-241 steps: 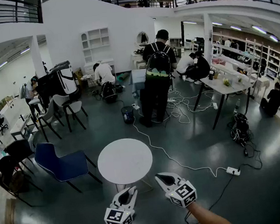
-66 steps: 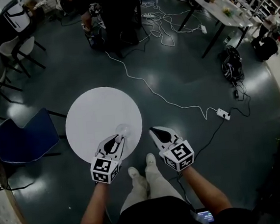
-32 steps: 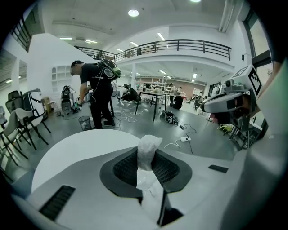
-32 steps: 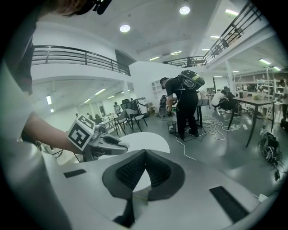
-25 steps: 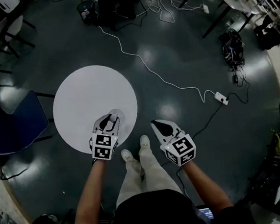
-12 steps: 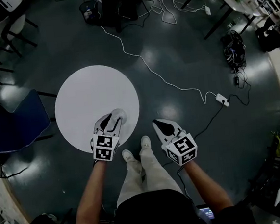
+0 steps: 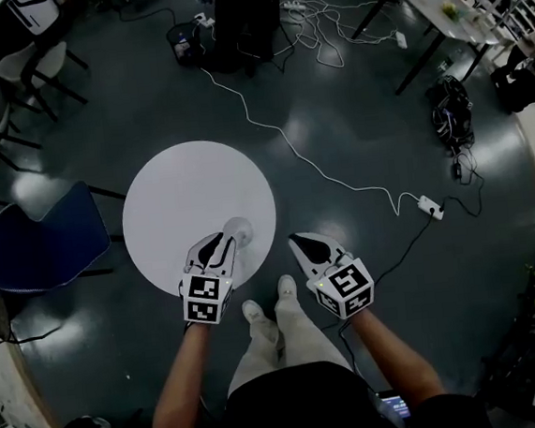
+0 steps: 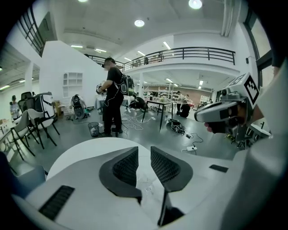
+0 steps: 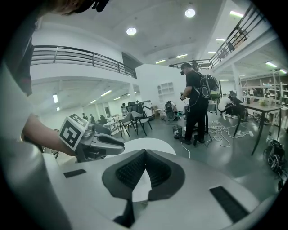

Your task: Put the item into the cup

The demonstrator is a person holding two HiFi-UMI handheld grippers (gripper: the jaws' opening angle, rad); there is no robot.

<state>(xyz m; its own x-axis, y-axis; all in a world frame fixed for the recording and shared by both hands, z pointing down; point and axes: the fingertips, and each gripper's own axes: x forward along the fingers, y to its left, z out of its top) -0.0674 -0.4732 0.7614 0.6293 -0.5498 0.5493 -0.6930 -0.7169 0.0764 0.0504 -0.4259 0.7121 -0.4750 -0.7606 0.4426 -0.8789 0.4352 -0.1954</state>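
— Starting with the cup (image 7: 238, 228): clear, upright on the round white table (image 7: 176, 194), close to the near right rim.

— Agreed. Just past the front of the left gripper (image 7: 220, 244) too, slightly to its right. Cannot tell from above whether touching.

— Checking that gripper's own view. Standing apart at the jaws by a narrow slit, having just been closing.

— Anything in the slit?

— Only bare tabletop and a faint, clear, crinkly glint low down, too vague to name. Pinched by neither jaw.

— So spread a little and gripping nothing. And the item?

— Cannot pick it out in any view. Too small or too clear to say whether inside the cup or not.

— Moving on to the right gripper (image 7: 301, 245). Hanging just off the table's near right rim, over dark floor (image 7: 379, 103). Near the cup, not touching it.

— Pressed together at the jaws in its own view, with nothing caught between. Just a wedge of white showing below the meeting point.

— Noting the rest: blue chair (image 7: 40, 244) left of the table, white cable (image 7: 310, 162) trailing across the floor to a power strip (image 7: 430, 207) on the right.
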